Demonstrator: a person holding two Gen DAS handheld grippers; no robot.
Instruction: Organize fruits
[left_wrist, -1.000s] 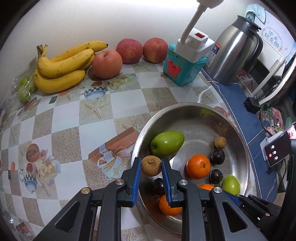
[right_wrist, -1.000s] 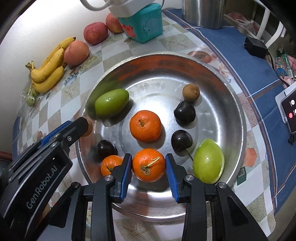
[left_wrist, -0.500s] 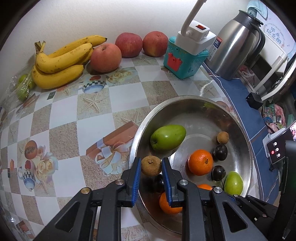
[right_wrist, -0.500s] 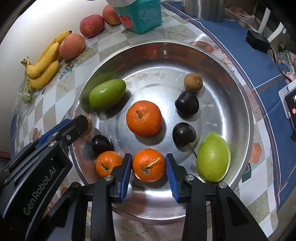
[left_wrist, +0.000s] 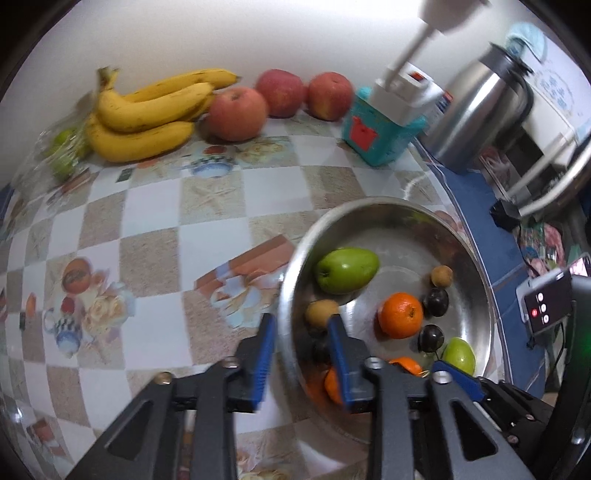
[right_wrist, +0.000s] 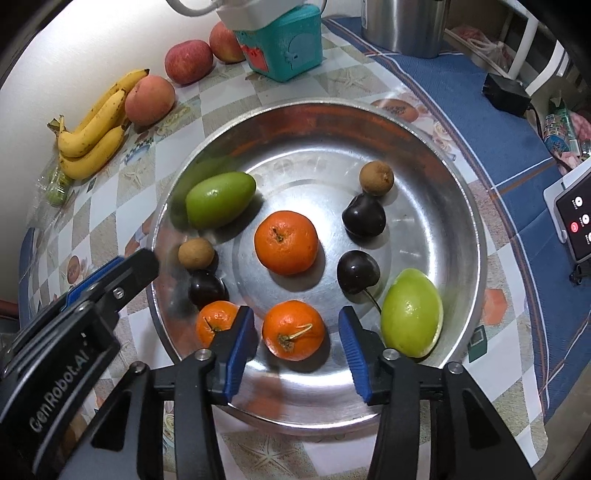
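- Centrally on the checkered tablecloth (right_wrist: 325, 450): steel bowl (right_wrist: 436, 155) with fruit spread over its floor; large orange (right_wrist: 286, 242) in the middle; two smaller oranges near the front rim, one (right_wrist: 293, 329) between the right gripper's pads, the other (right_wrist: 214, 321) just left of it
- Also inside: green mango at back left (right_wrist: 219, 199), paler one at front right (right_wrist: 412, 312); three dark plums (right_wrist: 362, 220) (right_wrist: 357, 271) (right_wrist: 206, 287); two small brown fruits, one at the back (right_wrist: 376, 178), one by the left rim (right_wrist: 195, 253)
- Right gripper (right_wrist: 295, 341): jaws opening, apart on either side of the orange, pads not touching it
- Left gripper (left_wrist: 300, 360): jaws opening, straddling the bowl's left rim, nothing clamped; brown fruit (left_wrist: 321, 312) lying free just beyond the inner pad
- Further back by the wall: bananas (left_wrist: 147, 118); three apples (left_wrist: 236, 114); teal box (left_wrist: 380, 136); steel kettle (left_wrist: 484, 114)
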